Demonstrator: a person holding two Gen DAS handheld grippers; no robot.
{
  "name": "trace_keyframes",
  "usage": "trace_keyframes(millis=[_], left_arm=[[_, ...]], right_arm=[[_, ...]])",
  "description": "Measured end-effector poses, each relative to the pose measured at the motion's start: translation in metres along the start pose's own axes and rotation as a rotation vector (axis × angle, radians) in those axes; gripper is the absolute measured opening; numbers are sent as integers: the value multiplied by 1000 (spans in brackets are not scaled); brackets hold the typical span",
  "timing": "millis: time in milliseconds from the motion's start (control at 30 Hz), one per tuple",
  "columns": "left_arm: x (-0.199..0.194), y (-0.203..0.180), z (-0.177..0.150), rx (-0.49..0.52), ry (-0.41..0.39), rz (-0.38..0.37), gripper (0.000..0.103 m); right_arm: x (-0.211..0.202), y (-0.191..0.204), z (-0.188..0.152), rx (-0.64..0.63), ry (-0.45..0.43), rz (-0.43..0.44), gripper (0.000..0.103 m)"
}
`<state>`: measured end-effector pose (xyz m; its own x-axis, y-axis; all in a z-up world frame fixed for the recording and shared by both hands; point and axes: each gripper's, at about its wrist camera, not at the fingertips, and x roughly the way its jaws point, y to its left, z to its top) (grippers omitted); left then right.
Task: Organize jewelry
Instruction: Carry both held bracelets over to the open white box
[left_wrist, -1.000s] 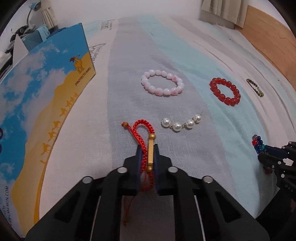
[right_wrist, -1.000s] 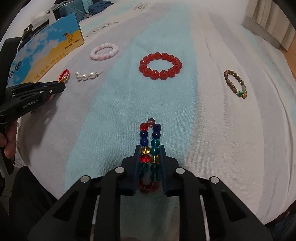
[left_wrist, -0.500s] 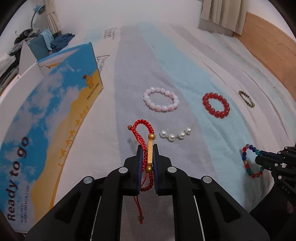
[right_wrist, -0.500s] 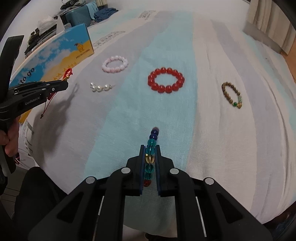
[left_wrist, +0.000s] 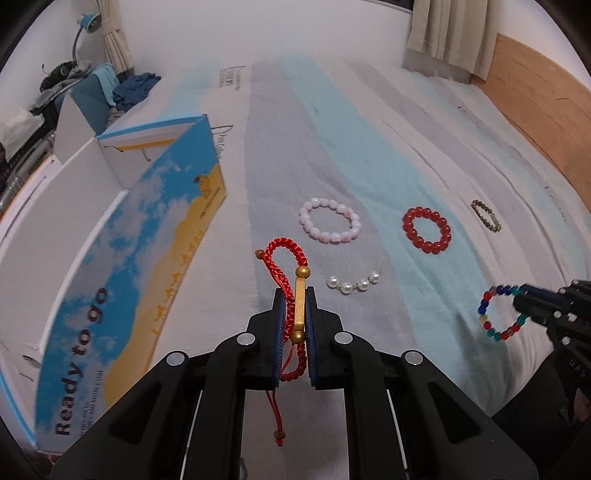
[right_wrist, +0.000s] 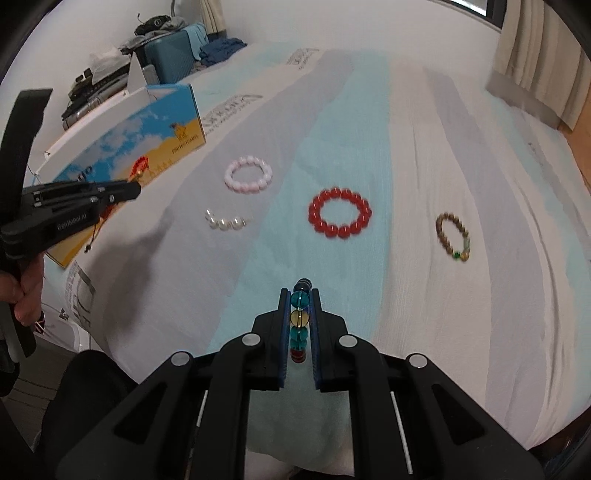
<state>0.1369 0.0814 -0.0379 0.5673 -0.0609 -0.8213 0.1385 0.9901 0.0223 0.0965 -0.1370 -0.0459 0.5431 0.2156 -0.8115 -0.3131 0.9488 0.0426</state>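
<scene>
My left gripper is clamped on a braided red cord bracelet with a gold bar, lifted above the striped bedsheet beside an open blue-and-yellow cardboard box. My right gripper pinches a bracelet of multicoloured glass beads, also raised. On the sheet lie a pink bead bracelet, a red bead bracelet, a short pearl strand and a brown bead bracelet, well apart.

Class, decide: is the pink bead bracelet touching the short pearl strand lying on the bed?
Apart. In the left wrist view, bare sheet shows between the pink bead bracelet and the pearl strand; the right wrist view shows the same gap.
</scene>
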Motion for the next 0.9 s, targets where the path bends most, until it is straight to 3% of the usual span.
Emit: trace_keyframes(millis=[467,900], left_arm=[[-43,31,29,-28,-59,62,9],[-96,100,42,-107,-119,134,9]], right_arm=[[-34,39,74,-83,-120,6,9],[-56,128,142,-210,-216,61,9]])
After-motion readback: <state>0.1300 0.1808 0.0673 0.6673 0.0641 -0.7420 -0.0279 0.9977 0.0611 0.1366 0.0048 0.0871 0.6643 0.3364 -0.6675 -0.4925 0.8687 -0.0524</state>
